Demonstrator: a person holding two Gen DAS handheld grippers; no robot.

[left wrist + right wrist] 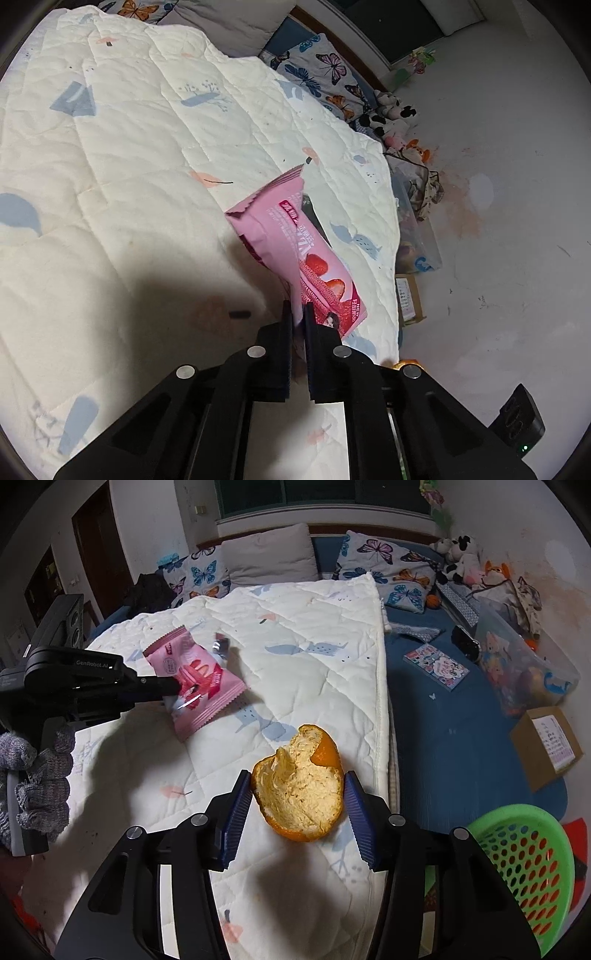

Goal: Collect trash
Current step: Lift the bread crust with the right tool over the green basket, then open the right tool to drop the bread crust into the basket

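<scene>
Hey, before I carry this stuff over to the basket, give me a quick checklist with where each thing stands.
1. Left gripper shut on the pink snack wrapper: ok.
2. Wrapper lifted off the quilt: cannot tell.
3. Right gripper around the orange peel: ok, fingers either side.
4. Right gripper actually pinching the peel: cannot tell.
5. Green basket in sight: ok, low on the right.
6. Small dark wrapper behind the pink one still uncollected: not ok.
</scene>
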